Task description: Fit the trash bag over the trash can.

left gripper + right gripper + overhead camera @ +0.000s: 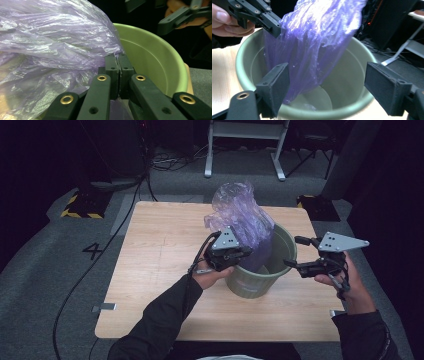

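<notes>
We see the left gripper [245, 251] held over the near-left rim of the green bin [250, 287], the person's left hand [210, 276] wrapped under its body with the forearm coming in from the bottom of the high view. Its 2 jaws are pressed together and pinch a fold of the purple bag [242, 217], which rises crumpled above the bin and hangs partway down inside it. The bin stands on the wooden table [160, 245], toward its right side. The right gripper [294, 252] hovers just beside the bin's right rim, level and pointing left, its 2 jaws spread wide with nothing between them; the right hand [350, 282] grips it from behind.
</notes>
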Demonstrator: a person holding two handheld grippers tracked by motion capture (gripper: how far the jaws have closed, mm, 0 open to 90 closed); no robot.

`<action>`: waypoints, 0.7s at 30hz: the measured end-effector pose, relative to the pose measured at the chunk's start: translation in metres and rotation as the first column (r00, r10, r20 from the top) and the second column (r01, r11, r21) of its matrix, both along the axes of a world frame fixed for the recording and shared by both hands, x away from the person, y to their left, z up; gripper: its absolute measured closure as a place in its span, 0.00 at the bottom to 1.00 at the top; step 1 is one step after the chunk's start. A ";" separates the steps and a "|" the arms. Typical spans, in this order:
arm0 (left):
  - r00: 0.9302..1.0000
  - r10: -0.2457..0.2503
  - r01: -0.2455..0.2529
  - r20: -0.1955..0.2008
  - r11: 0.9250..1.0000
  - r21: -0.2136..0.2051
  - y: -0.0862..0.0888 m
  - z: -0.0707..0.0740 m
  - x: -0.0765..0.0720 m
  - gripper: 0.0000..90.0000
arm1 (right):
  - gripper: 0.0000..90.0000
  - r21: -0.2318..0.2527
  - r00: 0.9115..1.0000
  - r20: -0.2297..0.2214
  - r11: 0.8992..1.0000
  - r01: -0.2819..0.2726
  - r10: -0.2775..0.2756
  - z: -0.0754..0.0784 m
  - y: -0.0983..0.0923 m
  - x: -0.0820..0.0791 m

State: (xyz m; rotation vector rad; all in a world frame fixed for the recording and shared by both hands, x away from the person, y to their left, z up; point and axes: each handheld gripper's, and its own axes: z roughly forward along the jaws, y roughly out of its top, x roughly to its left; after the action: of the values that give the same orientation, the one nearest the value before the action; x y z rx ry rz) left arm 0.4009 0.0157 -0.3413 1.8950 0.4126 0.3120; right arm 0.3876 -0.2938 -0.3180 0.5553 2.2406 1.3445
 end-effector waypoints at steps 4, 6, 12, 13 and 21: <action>1.000 -0.027 0.027 0.006 1.000 0.008 -0.003 0.000 -0.001 0.98 | 0.22 -0.014 0.999 -0.033 1.000 -0.025 0.024 -0.002 0.010 0.008; 0.999 -0.036 0.036 0.006 0.999 0.010 -0.004 0.000 -0.001 0.98 | 0.23 -0.016 0.999 -0.042 0.999 -0.032 0.032 -0.003 0.014 0.010; 0.999 -0.047 0.047 0.002 0.999 0.023 -0.006 -0.001 -0.002 0.98 | 0.44 -0.043 0.996 -0.058 0.997 -0.067 0.065 -0.010 0.025 0.013; 0.999 -0.047 0.047 0.004 0.998 0.031 -0.006 -0.002 -0.002 0.97 | 0.44 -0.053 0.996 -0.056 0.996 -0.069 0.066 -0.011 0.027 0.013; 0.999 -0.036 0.036 -0.007 0.999 0.026 -0.002 -0.005 0.002 0.95 | 0.92 -0.089 0.993 -0.047 0.990 -0.112 0.108 -0.019 0.036 0.013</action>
State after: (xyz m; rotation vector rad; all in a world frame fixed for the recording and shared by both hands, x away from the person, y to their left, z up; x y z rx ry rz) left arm 0.4026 0.0133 -0.3468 1.9275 0.3796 0.2887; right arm 0.4005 -0.2583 -0.3370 0.4373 2.3851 1.2859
